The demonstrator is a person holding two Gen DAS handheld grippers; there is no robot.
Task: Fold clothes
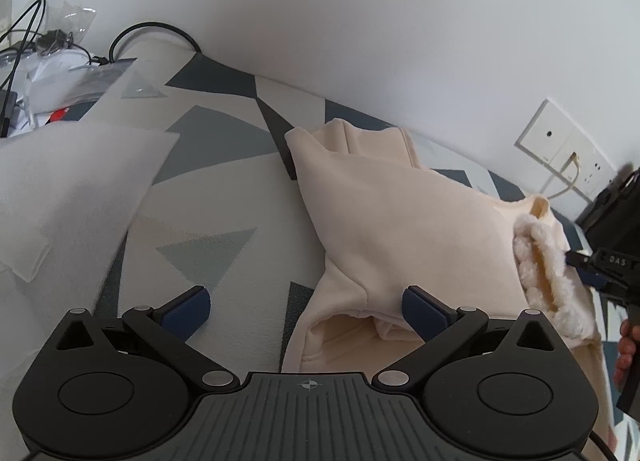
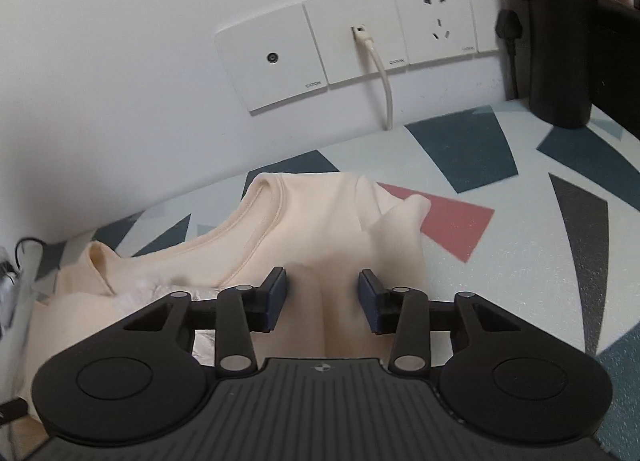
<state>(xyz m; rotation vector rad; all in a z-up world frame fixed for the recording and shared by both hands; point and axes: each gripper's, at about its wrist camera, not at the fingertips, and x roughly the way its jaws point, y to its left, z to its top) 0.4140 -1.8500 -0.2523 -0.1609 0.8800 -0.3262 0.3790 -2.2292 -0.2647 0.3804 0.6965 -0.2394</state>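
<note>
With the cream sweatshirt (image 2: pixel 328 221) spread on the patterned bedcover (image 2: pixel 520 261), a ridge of it is straddled by the half-narrowed right gripper (image 2: pixel 322 295), nothing visibly pinched, while the left gripper (image 1: pixel 306 311) is held wide, so fabric could be missed.

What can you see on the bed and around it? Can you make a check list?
Surface: patterned cover, with grey, blue and red shapes.
Job's things: cream fleece top, crumpled, fluffy lining showing at one edge.
Clutter: white sheet; plastic bags in the far corner; black bottle by the wall.
Grippers: left gripper open, one finger over the top, holding nothing; right gripper with a bunch of the top between its fingers, pads not clearly pressing.
Cables: black cable at the wall; white cable plugged into the wall plates.
Surroundings: white wall.
</note>
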